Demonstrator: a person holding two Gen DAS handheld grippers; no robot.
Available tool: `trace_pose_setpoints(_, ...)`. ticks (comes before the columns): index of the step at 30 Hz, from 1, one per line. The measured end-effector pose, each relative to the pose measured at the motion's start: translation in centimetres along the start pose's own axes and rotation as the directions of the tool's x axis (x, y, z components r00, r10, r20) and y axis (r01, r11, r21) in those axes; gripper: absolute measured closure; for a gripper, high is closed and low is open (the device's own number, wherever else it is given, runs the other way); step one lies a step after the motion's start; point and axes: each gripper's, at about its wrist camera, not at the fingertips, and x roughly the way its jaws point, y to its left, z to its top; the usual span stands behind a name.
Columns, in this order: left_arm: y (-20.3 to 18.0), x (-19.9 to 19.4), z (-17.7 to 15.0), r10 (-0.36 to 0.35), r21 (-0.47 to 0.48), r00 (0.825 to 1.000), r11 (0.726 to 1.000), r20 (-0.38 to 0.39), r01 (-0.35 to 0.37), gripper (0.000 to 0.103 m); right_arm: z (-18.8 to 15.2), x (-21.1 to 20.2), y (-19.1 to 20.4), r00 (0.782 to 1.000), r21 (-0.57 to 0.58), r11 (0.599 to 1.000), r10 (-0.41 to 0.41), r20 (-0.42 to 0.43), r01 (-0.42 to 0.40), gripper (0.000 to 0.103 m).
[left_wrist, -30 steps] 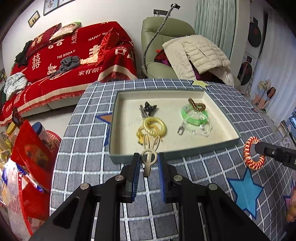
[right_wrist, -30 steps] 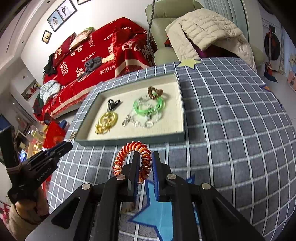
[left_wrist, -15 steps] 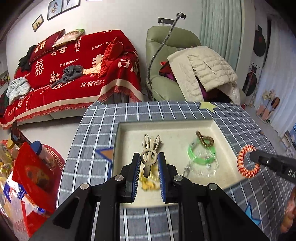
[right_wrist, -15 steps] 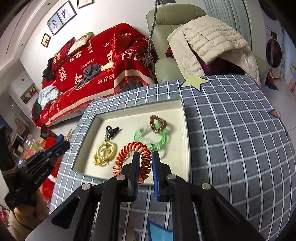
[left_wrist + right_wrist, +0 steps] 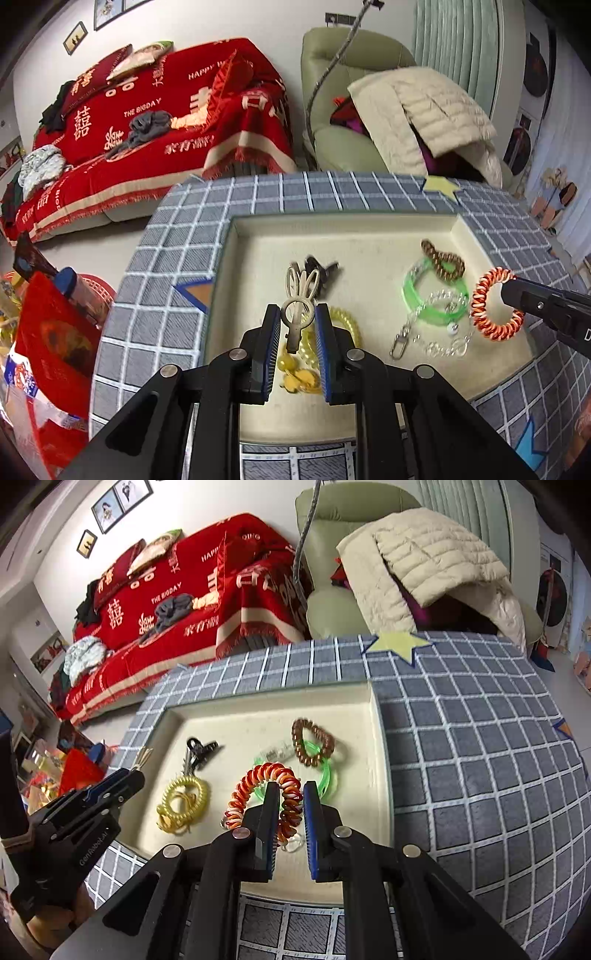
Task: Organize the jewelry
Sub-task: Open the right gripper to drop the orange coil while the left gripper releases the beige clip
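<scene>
My left gripper (image 5: 295, 314) is shut on a cream hair clip (image 5: 299, 302) and holds it above the left half of the cream tray (image 5: 332, 221). My right gripper (image 5: 290, 790) is shut on a red-and-white coil hair tie (image 5: 266, 794), above the tray's (image 5: 376, 738) right half; the tie also shows in the left wrist view (image 5: 495, 306). In the tray lie a yellow coil tie (image 5: 183, 801), a black clip (image 5: 201, 749), a green bracelet (image 5: 432, 295), a brown coil tie (image 5: 312, 742) and a clear chain (image 5: 432, 339).
The tray rests on a grey checked tablecloth (image 5: 480, 738) with star patches. Behind the table are a red-covered sofa (image 5: 147, 122) and a green armchair (image 5: 351, 74) with a cream jacket. Red bags (image 5: 48, 332) stand on the floor at the left.
Both grippers have moved forward from the table's near edge to above the tray, each still holding its item. The tray's contents have not moved.
</scene>
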Motion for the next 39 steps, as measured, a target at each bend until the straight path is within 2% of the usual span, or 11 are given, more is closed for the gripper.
trace_pose_setpoints(6,-1.0,1.4,-0.8,0.014,0.036,1.0,0.999,-0.02,-0.013,0.063,-0.4,1.5,-0.1,1.0,-0.014,1.0,-0.022,-0.018,0.022,0.089)
trace_pose_setpoints(25,-1.4,4.4,-1.9,0.06,0.062,0.995,0.997,-0.08,-0.056,0.063,-1.8,4.5,-1.7,0.996,0.016,0.998,-0.052,-0.072,0.054,0.089)
trace_pose_setpoints(29,-1.9,4.3,-2.1,0.081,0.094,0.994,0.993,-0.07,-0.074,0.063,-1.8,4.7,-1.3,0.995,-0.008,0.998,-0.069,-0.076,0.068,0.088)
trace_pose_setpoints(33,-1.9,4.1,-2.1,0.067,0.088,0.995,0.994,-0.074,-0.06,0.063,-1.9,4.6,-1.4,0.995,0.0,0.998,-0.06,-0.084,0.06,0.087)
trace_pose_setpoints(34,-1.8,4.0,-2.1,0.066,0.086,0.995,0.995,-0.073,-0.059,0.063,-1.9,4.5,-1.4,0.995,0.004,0.998,-0.056,-0.085,0.057,0.085)
trace_pose_setpoints(35,-1.9,3.9,-2.1,0.065,0.085,0.995,0.995,-0.071,-0.059,0.063,-1.9,4.4,-1.4,0.995,0.008,0.998,-0.054,-0.082,0.054,0.075)
trace_pose_setpoints(36,-1.9,3.8,-2.1,0.065,0.085,0.995,0.995,-0.07,-0.059,0.063,-1.9,4.2,-1.4,0.996,0.01,0.999,-0.051,-0.077,0.052,0.057)
trace_pose_setpoints(37,-1.9,3.7,-2.1,0.062,0.083,0.996,0.995,-0.068,-0.056,0.063,-1.9,3.9,-1.4,0.997,0.009,0.999,-0.048,-0.065,0.048,0.05)
trace_pose_setpoints(38,-1.9,3.5,-2.1,0.058,0.081,0.996,0.995,-0.065,-0.052,0.063,-1.9,3.4,-1.3,0.998,0.005,0.999,-0.046,-0.05,0.047,0.046)
trace_pose_setpoints(39,-1.9,3.3,-2.1,0.054,0.08,0.997,0.996,-0.06,-0.049,0.063,-1.9,3.1,-1.2,0.998,0.001,0.999,-0.044,-0.041,0.044,0.046)
